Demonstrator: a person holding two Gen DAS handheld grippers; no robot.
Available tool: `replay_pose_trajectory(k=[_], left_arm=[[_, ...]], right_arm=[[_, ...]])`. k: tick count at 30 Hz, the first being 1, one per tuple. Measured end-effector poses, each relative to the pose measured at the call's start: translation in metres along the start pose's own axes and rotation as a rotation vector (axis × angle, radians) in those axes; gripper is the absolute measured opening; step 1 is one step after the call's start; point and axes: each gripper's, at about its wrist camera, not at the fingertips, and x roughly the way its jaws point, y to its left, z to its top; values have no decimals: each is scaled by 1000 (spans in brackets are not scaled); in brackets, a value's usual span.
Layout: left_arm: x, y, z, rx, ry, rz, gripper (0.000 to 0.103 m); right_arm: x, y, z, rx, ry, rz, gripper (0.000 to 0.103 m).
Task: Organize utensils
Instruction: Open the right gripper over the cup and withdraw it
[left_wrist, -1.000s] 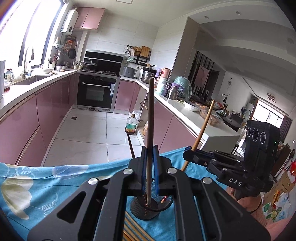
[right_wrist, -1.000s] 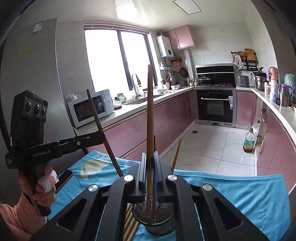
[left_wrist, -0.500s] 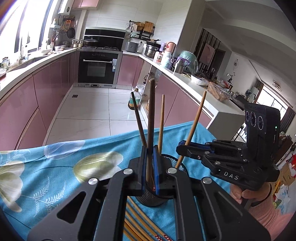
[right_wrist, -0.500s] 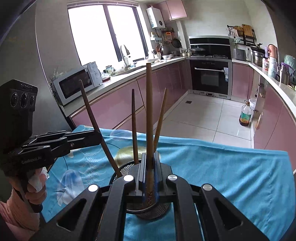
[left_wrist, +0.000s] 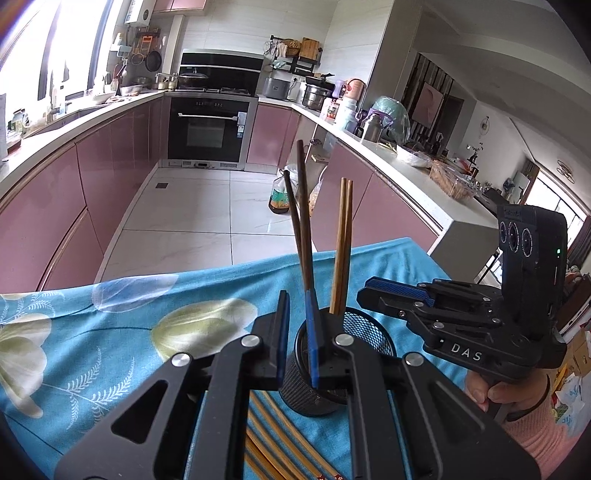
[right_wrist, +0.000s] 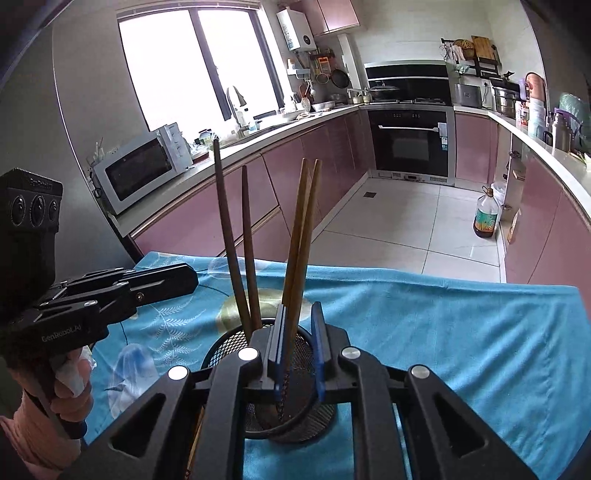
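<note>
A black mesh cup (left_wrist: 364, 334) (right_wrist: 229, 347) stands on the blue flowered cloth. Two dark chopsticks (left_wrist: 301, 206) (right_wrist: 225, 229) and two light wooden chopsticks (left_wrist: 343, 236) (right_wrist: 303, 229) stand in it, leaning apart. My left gripper (left_wrist: 297, 306) is open just above the cup's near rim, with the dark pair beside its right finger. My right gripper (right_wrist: 299, 317) is open over the cup, with the light pair between its fingers, apparently untouched. Each gripper also shows in the other's view, the right (left_wrist: 384, 291) and the left (right_wrist: 177, 278).
More chopsticks (left_wrist: 273, 439) lie flat on the cloth (left_wrist: 110, 332) near the cup's base. The table's far edge drops to a tiled kitchen floor. Pink cabinets, an oven and a microwave (right_wrist: 140, 170) stand beyond.
Both grippers lowered their chopsticks into the cup and opened, letting them go. The chopsticks now lean freely in the cup.
</note>
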Motion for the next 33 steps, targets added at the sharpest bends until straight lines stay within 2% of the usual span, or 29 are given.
replay_pose_trajectory(k=[4,6,8,9,15,17,20,26,33], left_arm=[[-4,4,-10,-10,-9,4,12],[-9,4,-17,-9,-21,15,19],[-16,6,-23,-5,-45,38,34],[-20,7,-27,-3,-60,45,37],[-52,16,-51,7,-123,79,48],[-61,18,-61,9,-126,105,53],[-68,27,-81,0,-106,131,54],[-65,41,-126,-28,-11,160,54],[-45,43,-161,-61,82,166,54]], right_arm=[[-4,1,-2,-1,-14,-1,18],[-8,3,-4,-4,-21,-2,23],[-12,6,-6,-12,-35,-4,27],[-15,8,-7,-17,-43,-5,28],[-46,23,-20,-62,-117,26,34],[-58,30,-27,-86,-139,48,38],[-68,44,-42,-139,-146,53,42],[-52,61,-76,-185,-46,54,42],[-10,67,-107,-144,100,69,42]])
